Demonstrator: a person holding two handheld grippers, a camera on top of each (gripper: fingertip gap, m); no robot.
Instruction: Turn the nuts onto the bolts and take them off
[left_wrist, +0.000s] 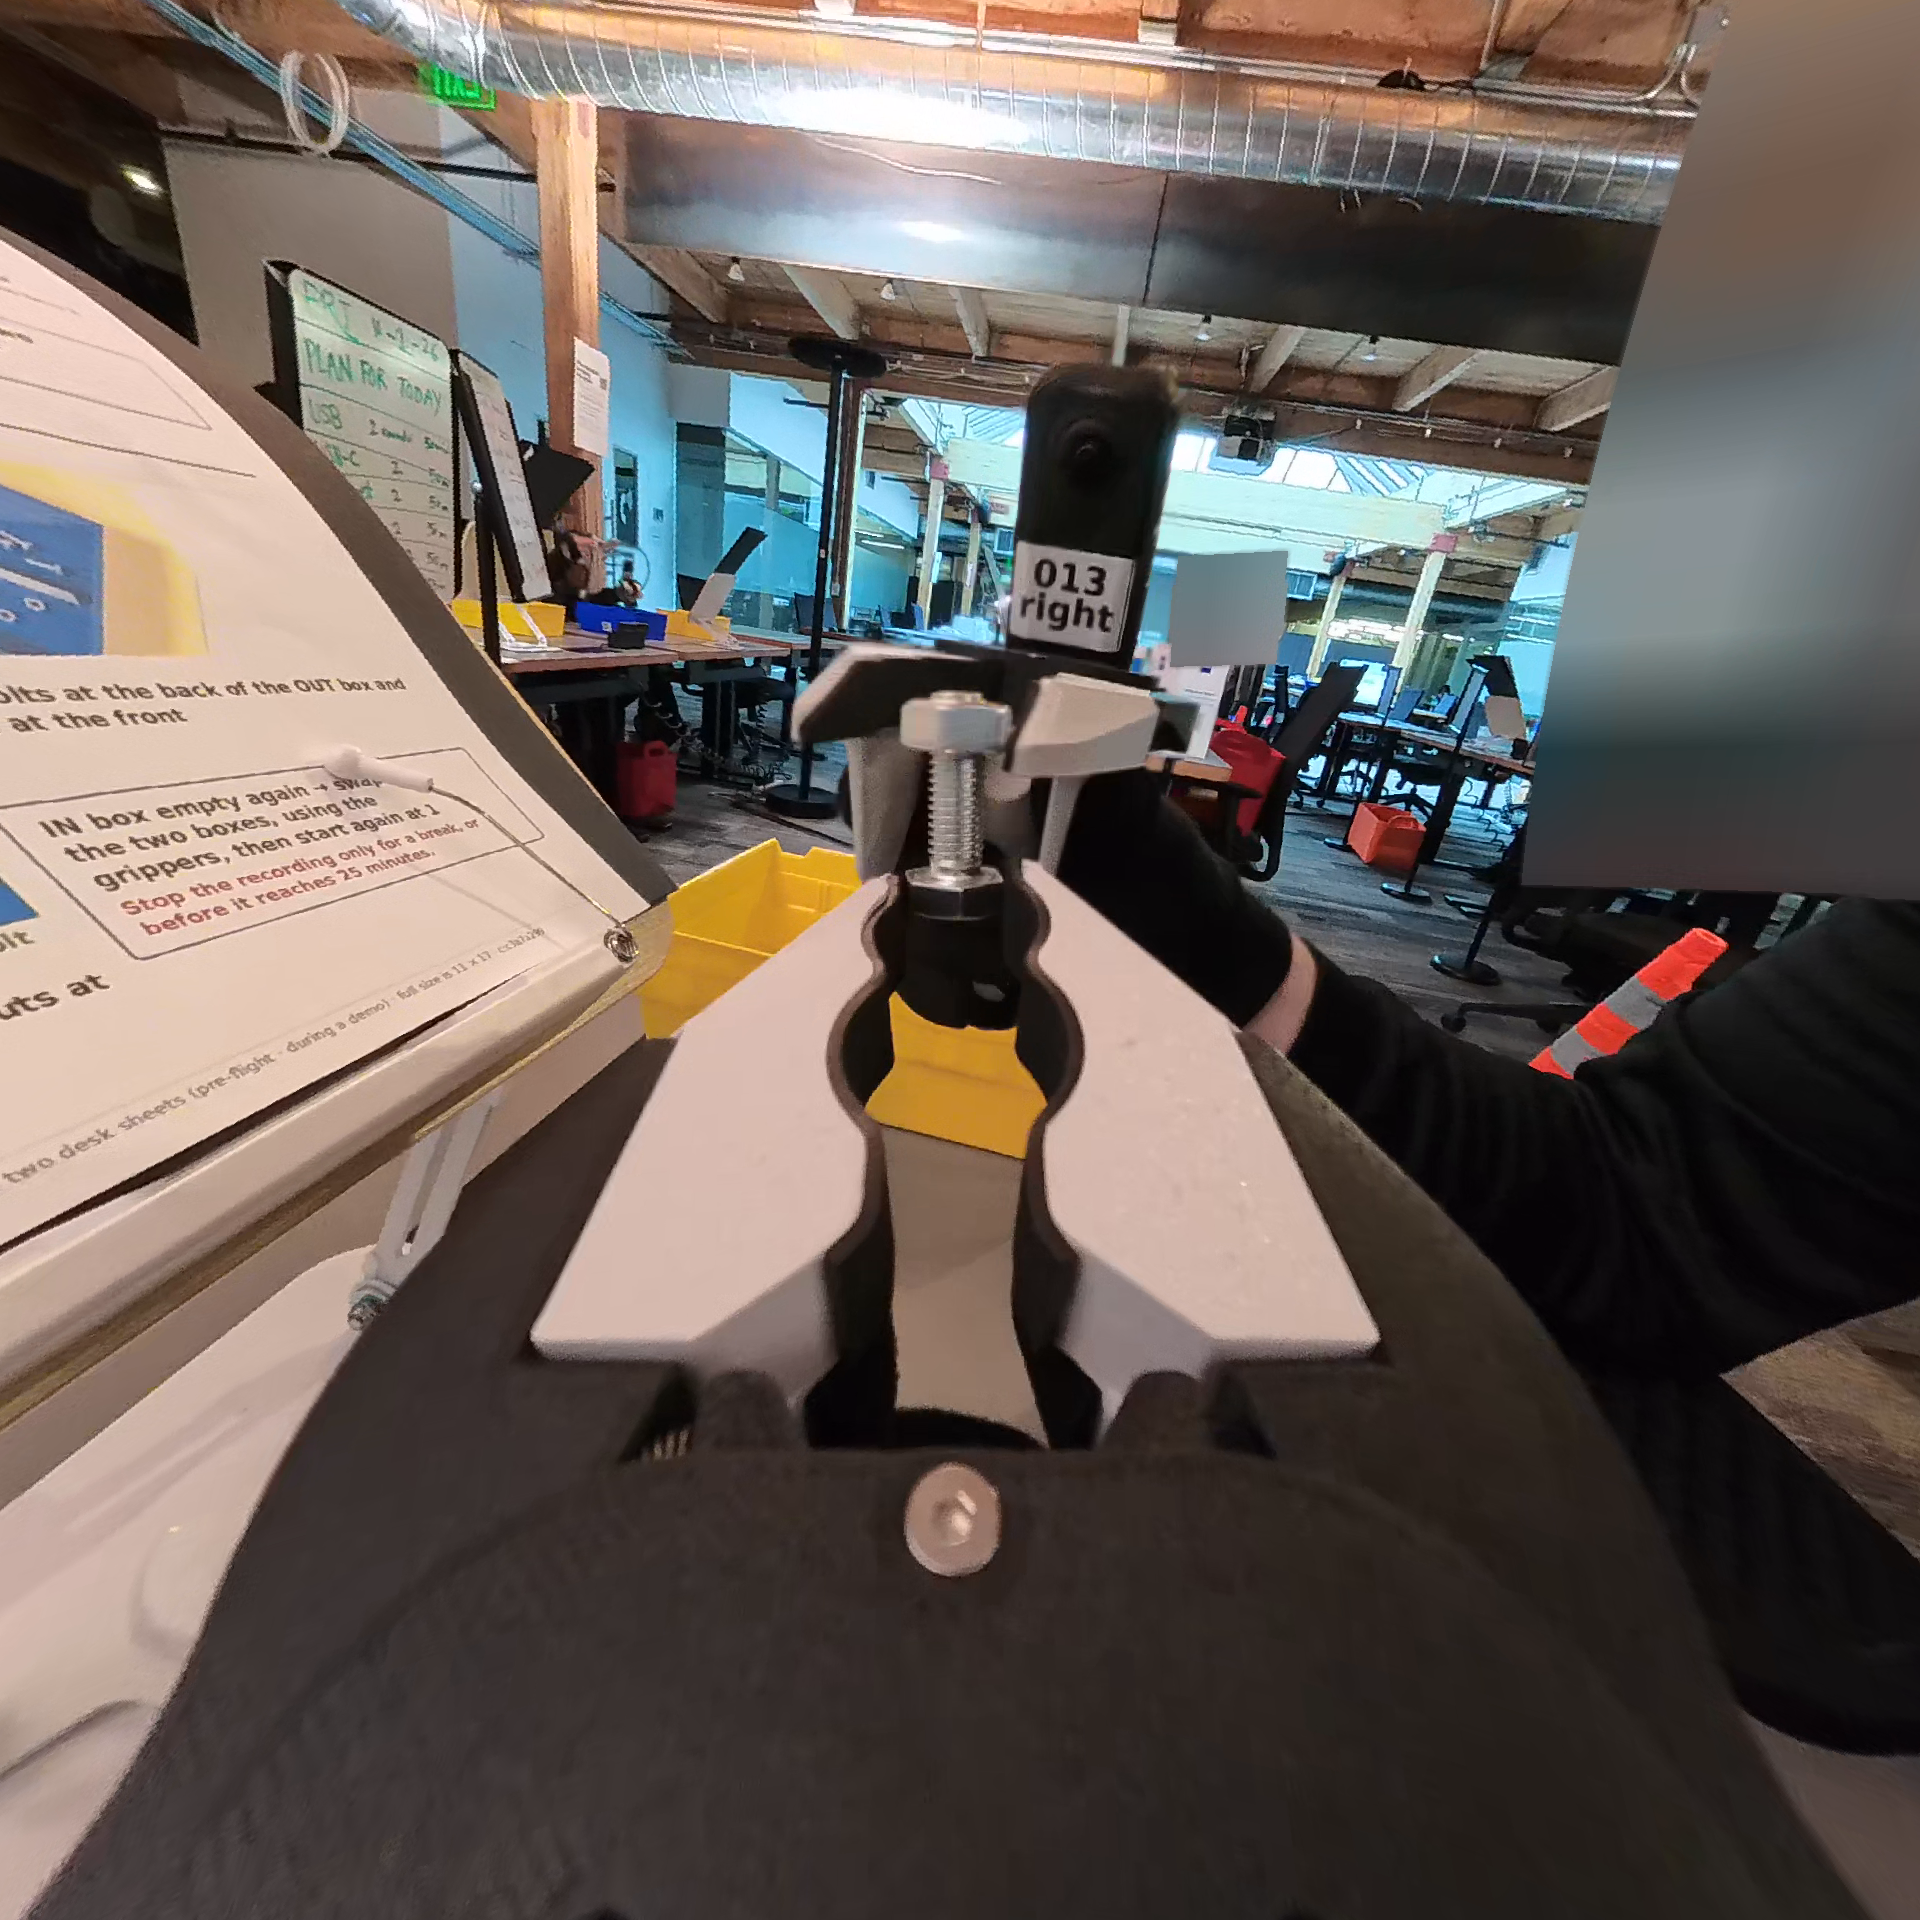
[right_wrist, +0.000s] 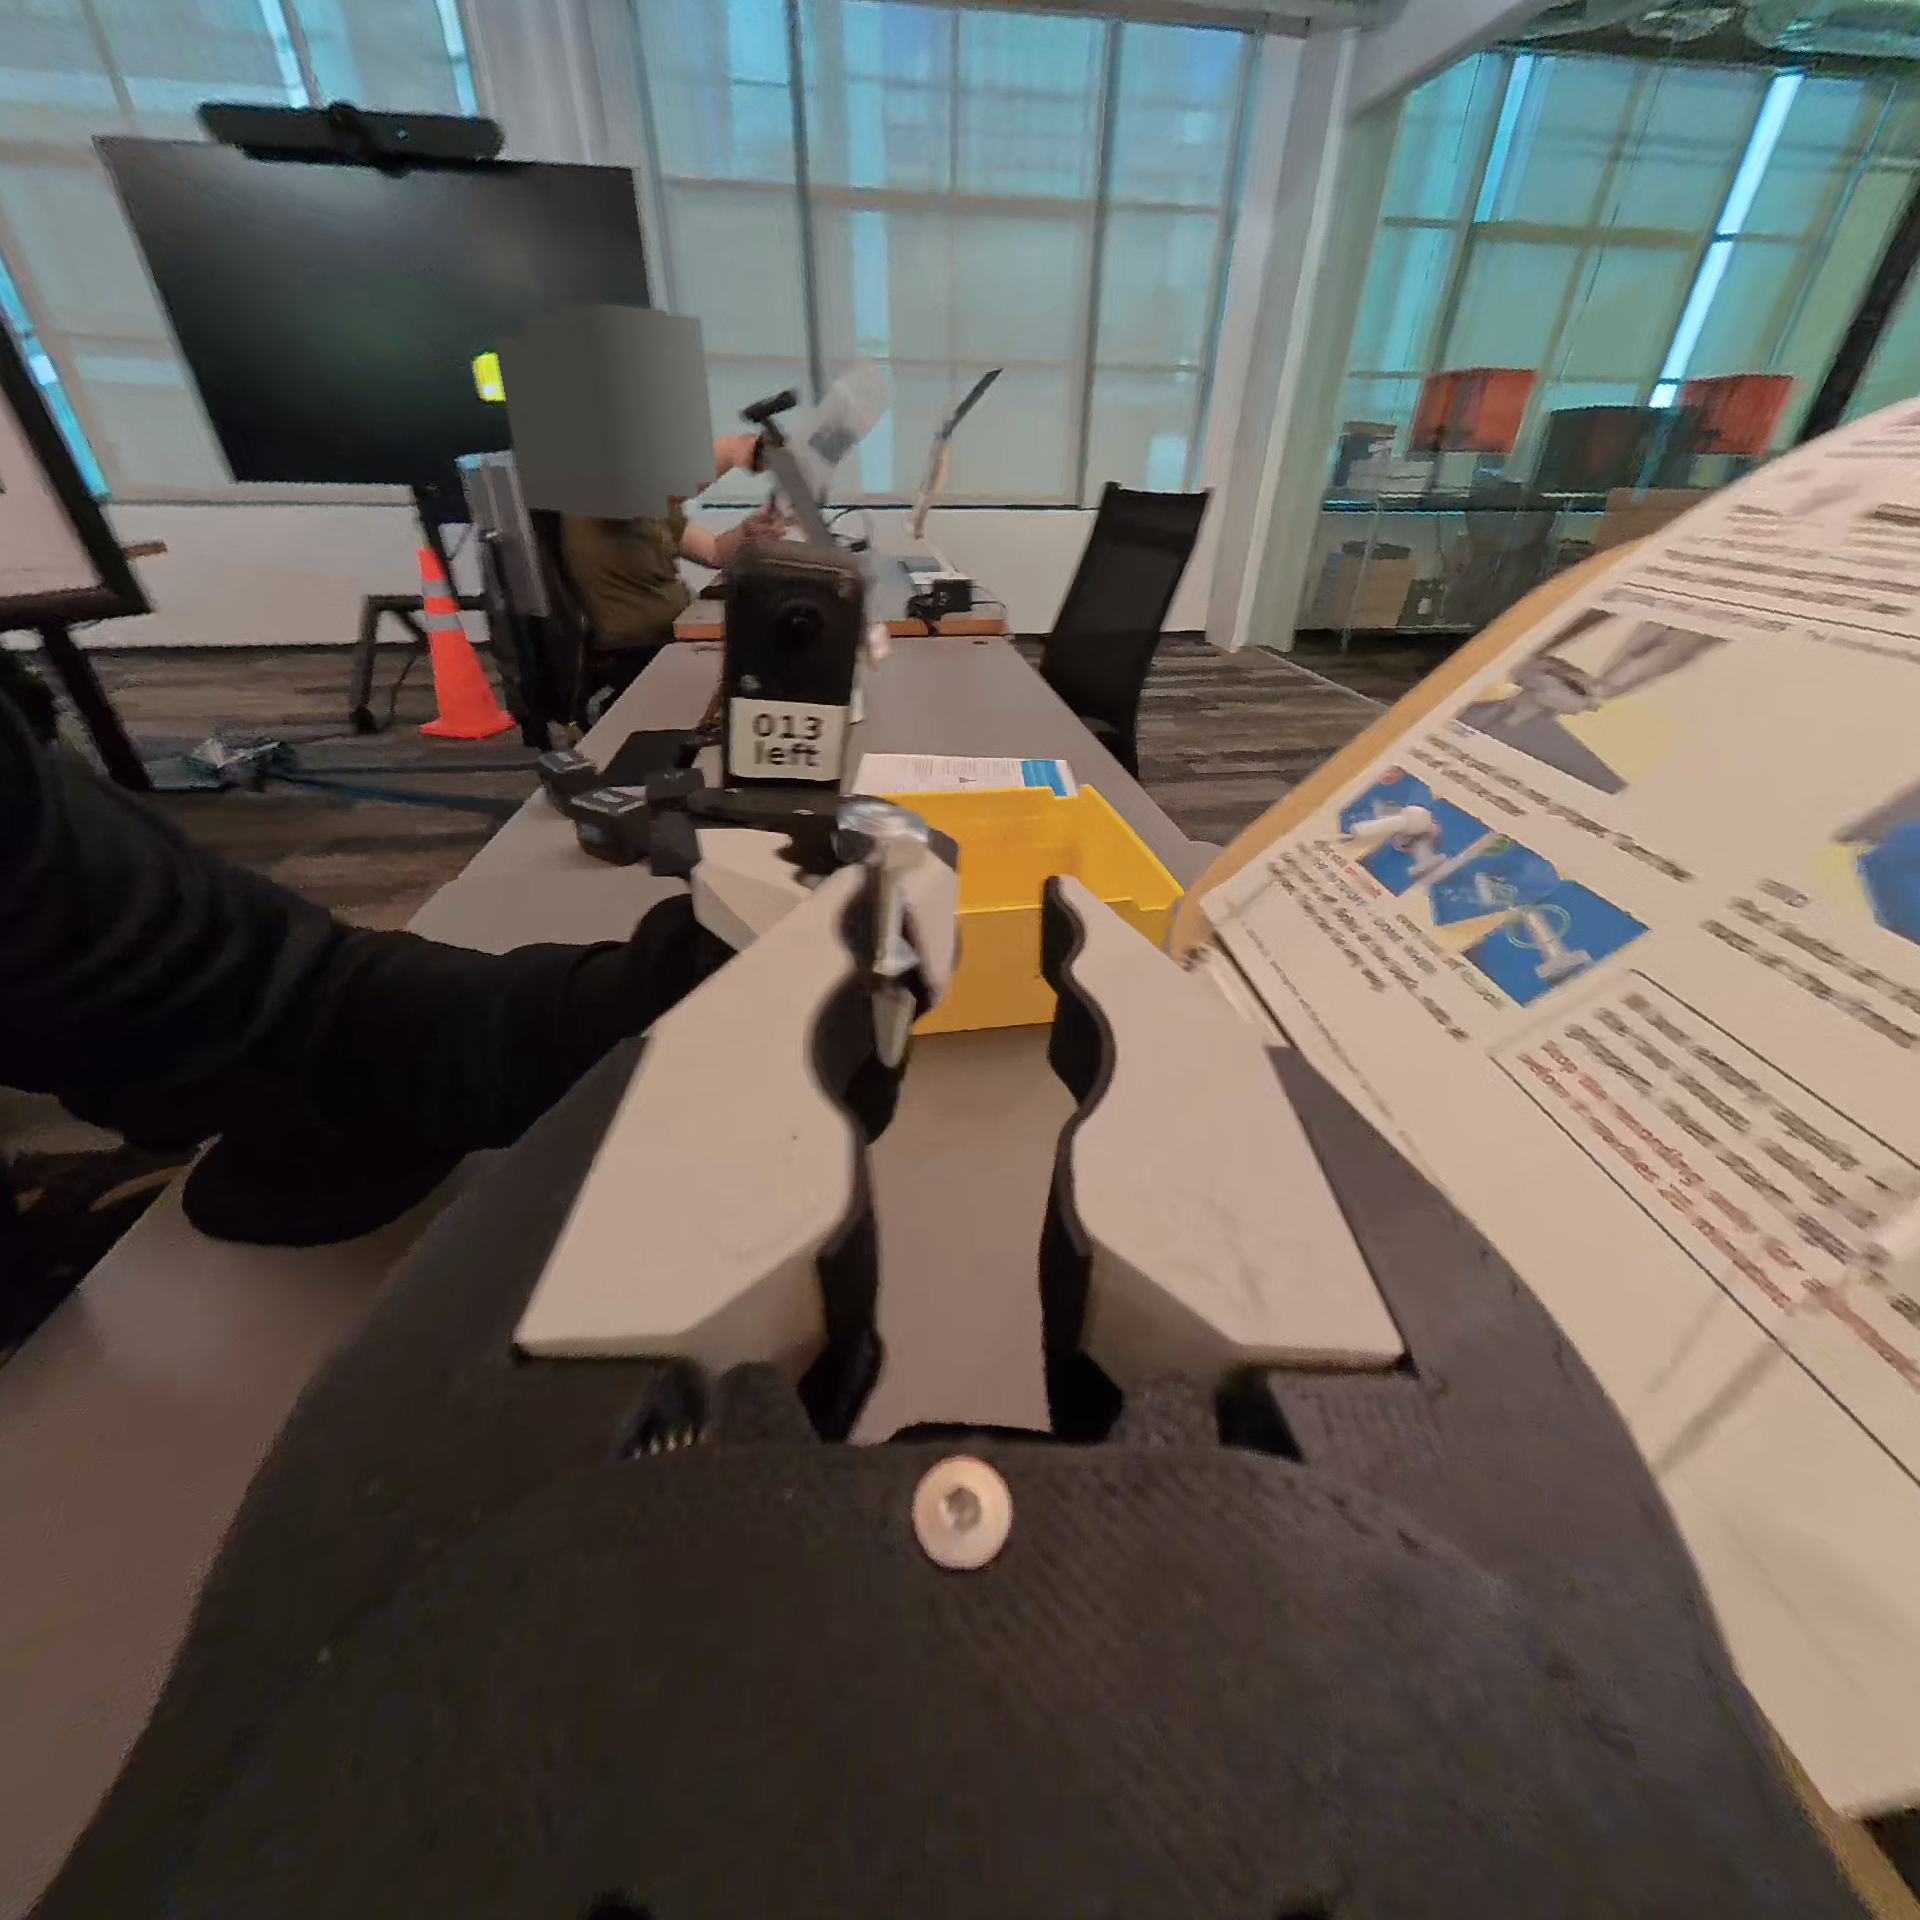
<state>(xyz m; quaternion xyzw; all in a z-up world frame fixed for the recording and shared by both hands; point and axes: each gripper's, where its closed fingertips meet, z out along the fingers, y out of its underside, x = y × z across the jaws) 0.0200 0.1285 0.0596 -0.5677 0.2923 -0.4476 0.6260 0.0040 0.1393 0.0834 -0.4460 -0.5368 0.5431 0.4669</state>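
left gripper (left_wrist: 951, 894) clenched on nut (left_wrist: 953, 885) at bolt's lower end | bolt (left_wrist: 956, 800) upright, in the air over yellow bin (left_wrist: 727, 914) | right gripper (right_wrist: 961, 914) looks released to us, fingers apart, though its far view is cramped | instruction sheet (left_wrist: 208, 727) beside

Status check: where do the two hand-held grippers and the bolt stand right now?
Left hand-held gripper shut on nut, bolt upright above it. Right hand-held gripper open around bolt head, not clamped. Yellow bin behind; nothing in the way.
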